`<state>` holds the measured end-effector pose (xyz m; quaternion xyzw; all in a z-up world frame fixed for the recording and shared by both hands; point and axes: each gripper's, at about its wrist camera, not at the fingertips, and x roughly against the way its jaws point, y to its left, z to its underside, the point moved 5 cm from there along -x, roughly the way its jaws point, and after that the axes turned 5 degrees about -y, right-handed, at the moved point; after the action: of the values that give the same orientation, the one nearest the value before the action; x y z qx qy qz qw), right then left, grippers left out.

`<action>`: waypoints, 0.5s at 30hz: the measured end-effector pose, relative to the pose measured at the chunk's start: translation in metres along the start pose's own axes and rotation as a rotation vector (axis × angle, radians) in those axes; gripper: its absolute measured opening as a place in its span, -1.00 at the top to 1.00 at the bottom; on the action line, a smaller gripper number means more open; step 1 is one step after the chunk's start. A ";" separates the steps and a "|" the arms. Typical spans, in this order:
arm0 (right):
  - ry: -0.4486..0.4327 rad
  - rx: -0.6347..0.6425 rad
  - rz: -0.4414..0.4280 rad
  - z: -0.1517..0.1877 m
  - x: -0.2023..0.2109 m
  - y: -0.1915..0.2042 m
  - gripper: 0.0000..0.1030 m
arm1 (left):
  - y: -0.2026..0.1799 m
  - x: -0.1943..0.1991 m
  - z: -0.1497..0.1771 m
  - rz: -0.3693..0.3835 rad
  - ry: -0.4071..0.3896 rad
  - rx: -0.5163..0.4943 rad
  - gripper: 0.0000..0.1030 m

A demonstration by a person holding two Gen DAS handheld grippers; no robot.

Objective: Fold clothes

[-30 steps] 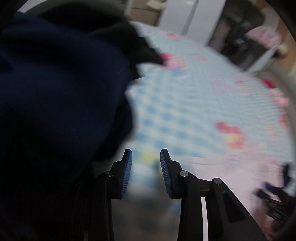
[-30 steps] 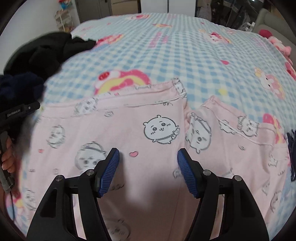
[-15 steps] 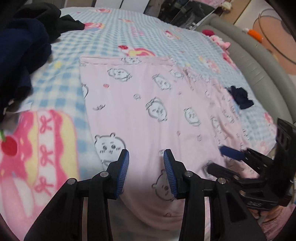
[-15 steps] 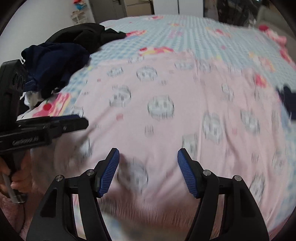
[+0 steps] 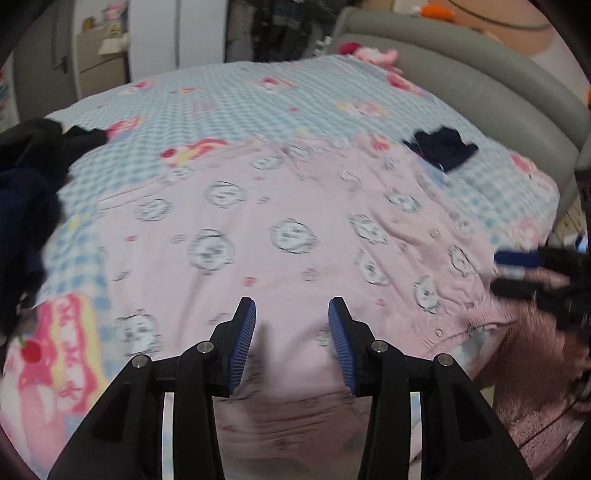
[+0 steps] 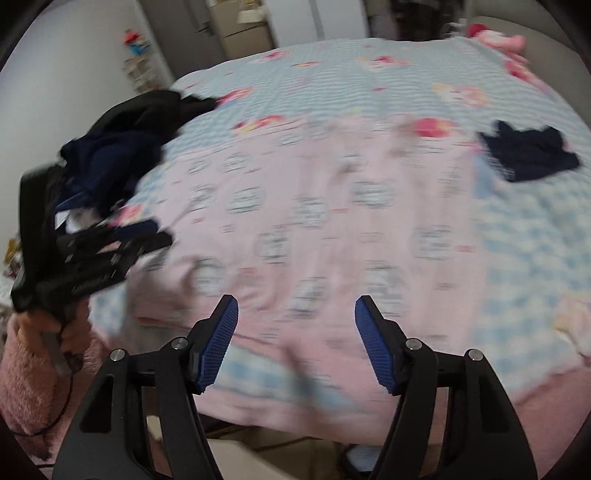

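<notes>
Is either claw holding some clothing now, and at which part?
Nothing is held. The left claw, its jaws opening, and the right claw are both empty above the pink garment.

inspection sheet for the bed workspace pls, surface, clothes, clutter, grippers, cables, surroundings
surface: blue-and-white checked bedspread with pink cartoon prints.
job's things: pink garment with bear-face print spread flat, its near edge hanging over the bed edge.
clutter: heap of black and navy clothes at the left; small dark navy cloth at the right.
grippers: left gripper with jaws opening, nothing between them; right gripper open, empty; both above the near edge.
cables: thin dark cable hanging below the left hand.
surroundings: grey padded bed frame, white cupboard doors, pink plush toy.
</notes>
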<state>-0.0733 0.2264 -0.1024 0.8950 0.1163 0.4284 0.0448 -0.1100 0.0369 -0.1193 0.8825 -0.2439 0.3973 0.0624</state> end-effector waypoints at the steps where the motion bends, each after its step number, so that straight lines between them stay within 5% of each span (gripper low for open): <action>1: -0.004 -0.013 0.033 -0.003 0.003 -0.017 -0.31 | -0.008 -0.006 -0.002 0.004 0.024 -0.040 0.16; 9: -0.022 -0.087 0.156 -0.058 0.008 -0.122 -0.31 | -0.039 -0.027 -0.055 0.055 0.069 -0.151 0.16; 15: -0.014 -0.123 0.152 -0.115 -0.031 -0.160 -0.31 | -0.045 -0.081 -0.103 0.063 0.057 -0.049 0.16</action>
<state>-0.2084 0.3714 -0.0823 0.8998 0.0211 0.4304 0.0676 -0.2037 0.1381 -0.1050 0.8608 -0.2791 0.4182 0.0783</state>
